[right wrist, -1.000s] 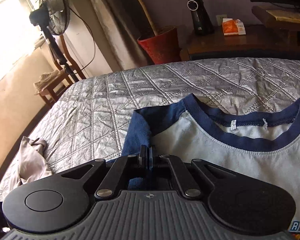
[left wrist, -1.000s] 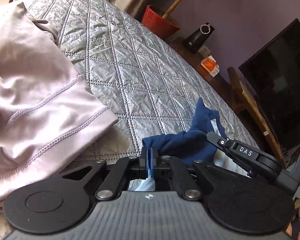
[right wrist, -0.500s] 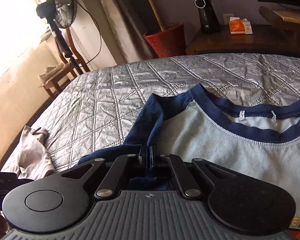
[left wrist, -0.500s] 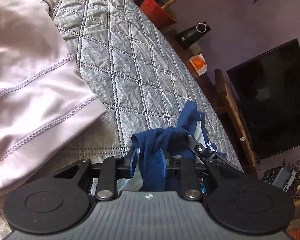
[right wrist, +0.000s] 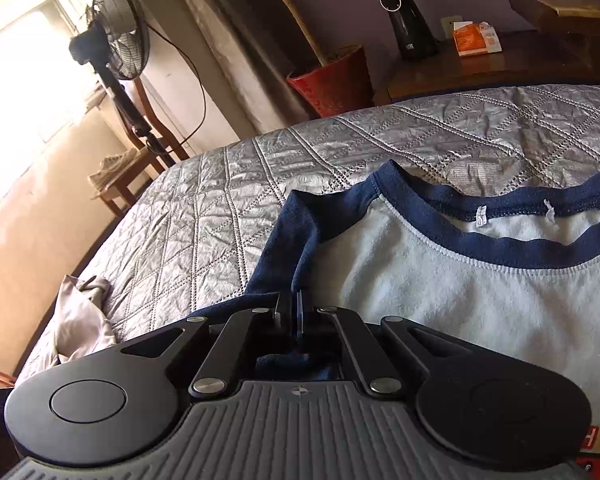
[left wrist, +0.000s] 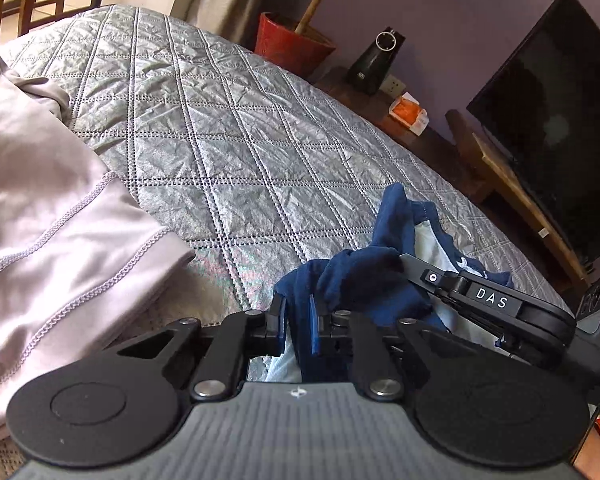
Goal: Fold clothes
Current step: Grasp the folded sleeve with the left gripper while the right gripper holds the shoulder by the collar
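Sleeve [right wrist: 296, 236] folding: I'm clenching its navy cloth in my right gripper [right wrist: 294, 312], my left gripper [left wrist: 296, 320] loosely straddling it; I'm carrying it flat across the shirt [right wrist: 460, 300], avoiding bunching.

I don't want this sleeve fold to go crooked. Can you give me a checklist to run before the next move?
1. Left gripper holds the navy sleeve: cannot tell; cloth sits between fingers that are apart.
2. Right gripper shut on the sleeve: ok.
3. Shirt body lies flat: ok.
4. Collar unfolded: ok.
5. Pink garment apart from the shirt: ok.
6. Sleeve smooth: not ok, bunched.
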